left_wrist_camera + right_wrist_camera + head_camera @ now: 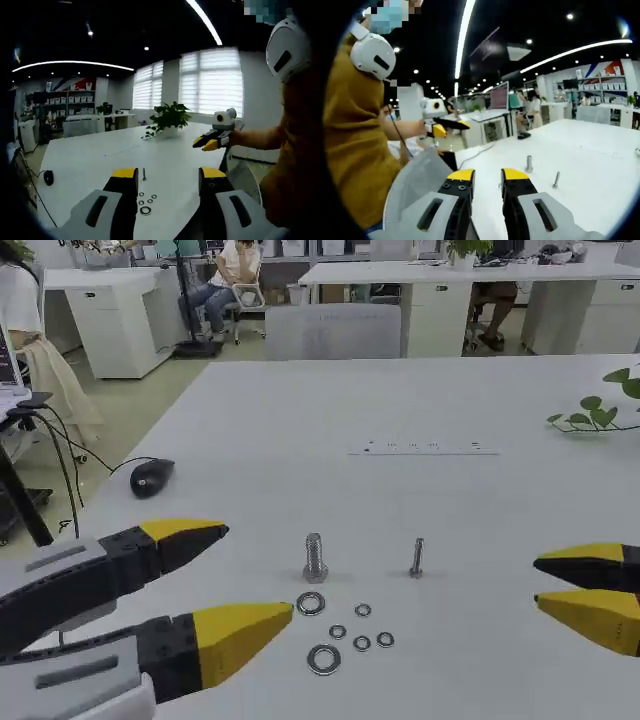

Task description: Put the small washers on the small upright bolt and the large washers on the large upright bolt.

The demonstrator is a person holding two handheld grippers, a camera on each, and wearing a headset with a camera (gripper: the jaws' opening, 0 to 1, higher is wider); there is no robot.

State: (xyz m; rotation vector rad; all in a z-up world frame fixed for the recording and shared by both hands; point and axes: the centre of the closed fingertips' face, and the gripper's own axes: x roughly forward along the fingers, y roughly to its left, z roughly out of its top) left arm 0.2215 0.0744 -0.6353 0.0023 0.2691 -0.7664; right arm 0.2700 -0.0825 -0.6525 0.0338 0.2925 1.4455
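Our left gripper (260,570) hangs low at the near left of the white bench (480,500), its yellow-tipped jaws spread wide with nothing between them. The right gripper (537,581) waits at the near right edge, jaws only a narrow gap apart, also empty. Neither touches a washer yet, so we judge the step in hand to be the first pick, with all six washers left to place.

Nearest to us lies one large washer (324,659), just right of the left gripper's lower tip. A little beyond it the four small washers (362,643) sit in a loose cluster, and the second large washer (311,603) lies just in front of the large bolt (315,558). All lie flat, holes facing straight up, with only a thin rim to grip. We think it best to narrow the left jaws first, come down steeply on the nearest large washer and pinch across its rim. We should keep clear of the small ones beside it, since a flat ring may slide.

Farther back the large bolt stands on its head, threaded shank pointing up, long axis vertical. The small bolt (417,558) stands likewise, well apart to its right. We should carry each washer level, centre its hole over the tip, and let go without knocking the bolt over.
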